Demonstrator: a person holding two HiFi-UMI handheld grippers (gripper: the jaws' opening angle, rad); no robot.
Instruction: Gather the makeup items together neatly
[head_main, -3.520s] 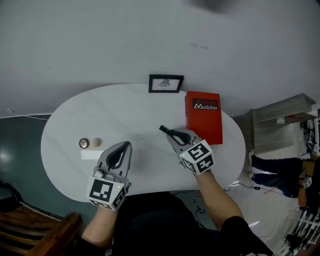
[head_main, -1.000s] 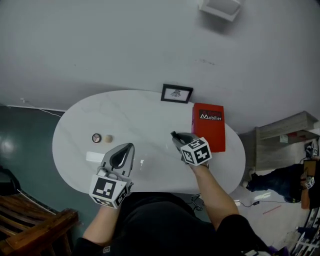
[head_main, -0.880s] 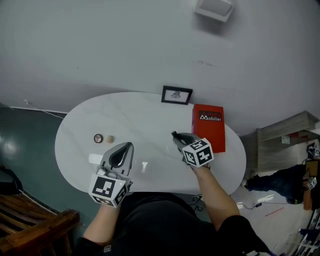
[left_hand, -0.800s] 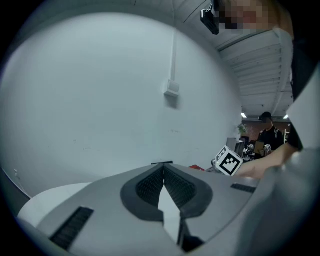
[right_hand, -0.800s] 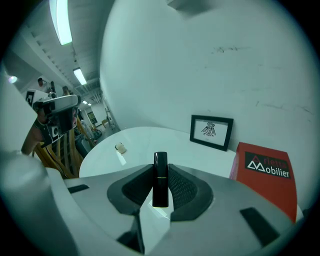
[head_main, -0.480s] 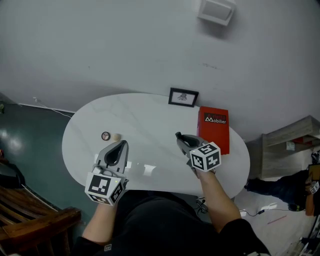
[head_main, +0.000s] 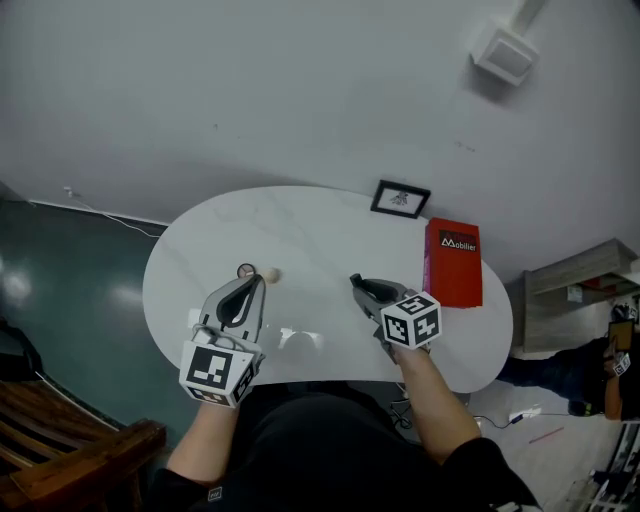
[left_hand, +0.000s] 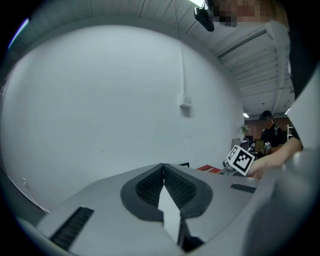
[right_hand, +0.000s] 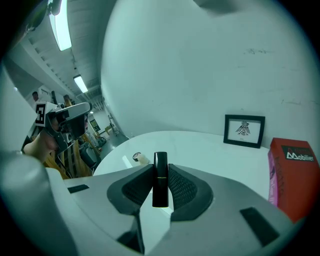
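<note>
My right gripper (head_main: 362, 287) (right_hand: 160, 176) is shut on a black lipstick tube (right_hand: 160, 179) (head_main: 353, 280), which stands upright between its pads over the middle of the white oval table (head_main: 320, 225). At the table's left lie a small round compact (head_main: 246, 271) (right_hand: 136, 156) and a beige sponge (head_main: 270, 275) (right_hand: 144, 159), touching or nearly so. My left gripper (head_main: 257, 284) (left_hand: 163, 169) is shut with nothing in it, and its tips hover just at the near side of those two items. A flat white strip (right_hand: 126, 161) lies near them; the left gripper hides it in the head view.
A red box (head_main: 453, 262) (right_hand: 292, 170) lies at the table's right end, and a small framed picture (head_main: 401, 199) (right_hand: 243, 130) leans on the wall behind it. A wooden chair (head_main: 70, 450) stands at the lower left and a shelf (head_main: 570, 270) at the right. In the left gripper view a person stands in the background.
Both grippers have moved left across the table. The right one, still holding the lipstick, has left the red box's side. The left one's tips have come up to the compact and sponge.
</note>
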